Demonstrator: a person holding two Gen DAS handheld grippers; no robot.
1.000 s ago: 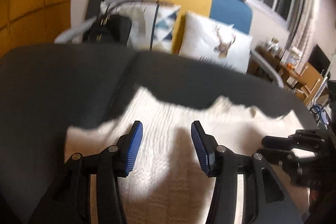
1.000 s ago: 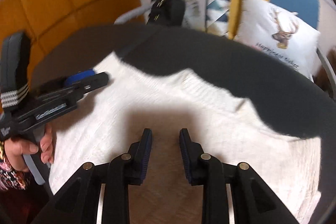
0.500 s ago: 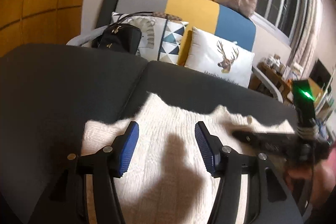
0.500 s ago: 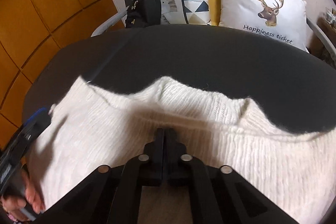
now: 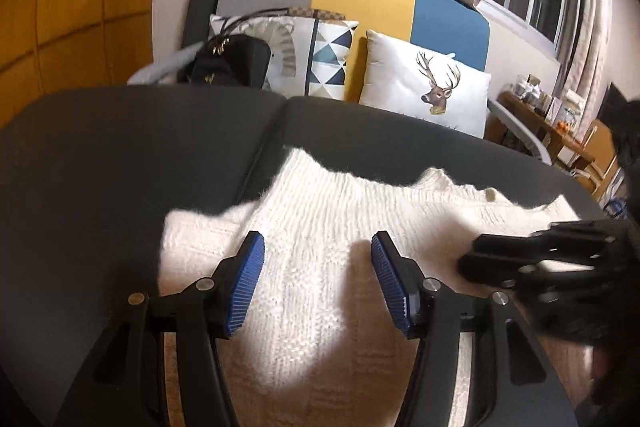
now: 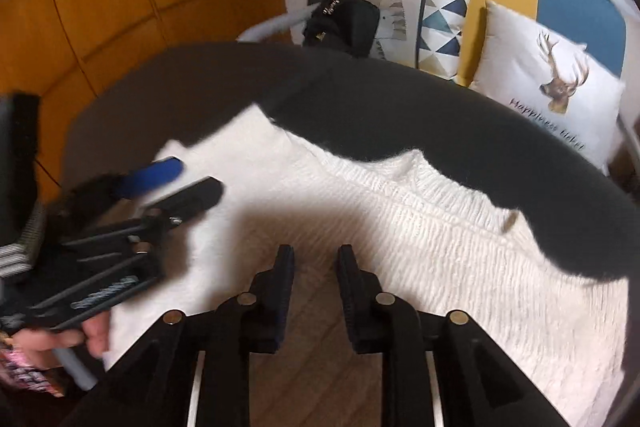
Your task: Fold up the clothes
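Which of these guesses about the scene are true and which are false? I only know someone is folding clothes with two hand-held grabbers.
1. The garment is a white knitted sweater lying on a dark surface. True.
2. The left gripper is clamped on the sweater. False: its blue pads stand apart with nothing pinched between them.
3. A cushion with a deer picture sits behind the dark surface. True.
4. The right gripper is lifting a sleeve. False: its jaws, which have just been opening, hold nothing.
5. The black handbag rests on the sweater. False: it sits apart, against a patterned cushion.
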